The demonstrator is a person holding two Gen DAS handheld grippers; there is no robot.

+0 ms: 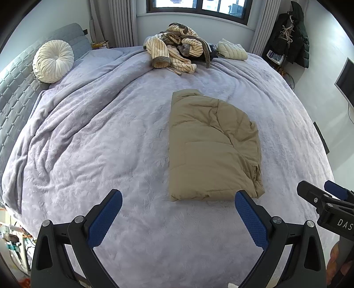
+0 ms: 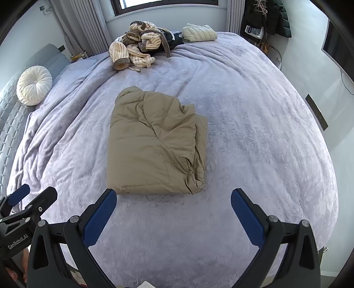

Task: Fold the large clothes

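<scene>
Left wrist view: left hand-held gripper (image 1: 178, 198) spread wide, holding nothing, low over purple bed (image 1: 88, 133). Tan puffy jacket (image 1: 210, 146) folded into a neat block, lying flat mid-bed, just past the blue fingertips. Right wrist view: right hand-held gripper (image 2: 173, 197) spread wide too, holding nothing, near the jacket's closest edge. Striped robe pile (image 1: 177, 51), folded cream jacket (image 1: 232, 52) at far edge; round white pillow (image 1: 53, 61) by headboard.

Lavender bed (image 1: 110, 137) — window (image 1: 199, 6) behind
</scene>
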